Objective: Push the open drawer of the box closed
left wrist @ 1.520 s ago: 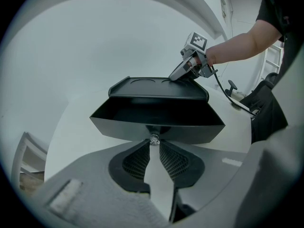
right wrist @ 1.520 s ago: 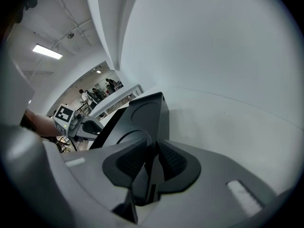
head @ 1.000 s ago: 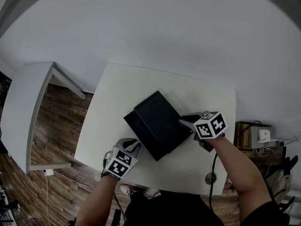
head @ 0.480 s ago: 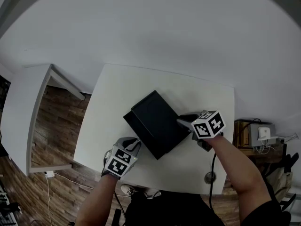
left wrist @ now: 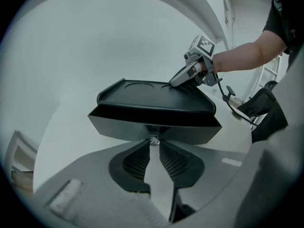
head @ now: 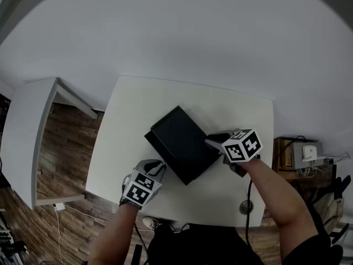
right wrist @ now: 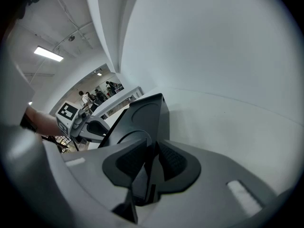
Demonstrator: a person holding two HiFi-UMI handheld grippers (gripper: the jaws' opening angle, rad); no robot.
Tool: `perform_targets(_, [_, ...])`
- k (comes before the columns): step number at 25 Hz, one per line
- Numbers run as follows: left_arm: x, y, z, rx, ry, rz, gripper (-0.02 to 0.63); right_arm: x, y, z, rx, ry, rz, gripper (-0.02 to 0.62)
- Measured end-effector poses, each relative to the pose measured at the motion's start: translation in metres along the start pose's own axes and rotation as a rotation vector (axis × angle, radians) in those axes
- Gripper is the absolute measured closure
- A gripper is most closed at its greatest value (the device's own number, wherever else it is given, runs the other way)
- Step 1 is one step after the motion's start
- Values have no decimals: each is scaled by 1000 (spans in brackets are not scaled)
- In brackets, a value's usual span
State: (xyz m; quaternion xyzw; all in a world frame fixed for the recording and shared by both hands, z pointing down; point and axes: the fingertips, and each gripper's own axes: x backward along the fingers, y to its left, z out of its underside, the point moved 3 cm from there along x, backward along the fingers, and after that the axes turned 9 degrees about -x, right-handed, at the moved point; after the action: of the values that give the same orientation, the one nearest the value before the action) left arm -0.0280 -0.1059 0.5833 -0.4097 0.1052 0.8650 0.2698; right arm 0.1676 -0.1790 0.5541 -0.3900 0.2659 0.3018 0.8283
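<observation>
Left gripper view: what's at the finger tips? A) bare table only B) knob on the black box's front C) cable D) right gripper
B: the small knob on the black box's front sits right where the left gripper's fingers converge.

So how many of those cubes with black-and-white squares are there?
2. One cube sits on the left gripper, the other cube on the right gripper beside the black box.

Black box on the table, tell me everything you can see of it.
The black box is flat, matte, plastic-looking, with round recesses in its lid. It lies askew on the white table. Its drawer front carries a small metal knob, pinched by the left gripper; the right gripper clamps an opposite edge.
</observation>
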Motion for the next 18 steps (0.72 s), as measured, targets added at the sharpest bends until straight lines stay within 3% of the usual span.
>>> perform_targets(18, [-10,1,-12,-2,-12,18,540,0,1,1,-12,-11,-4,509])
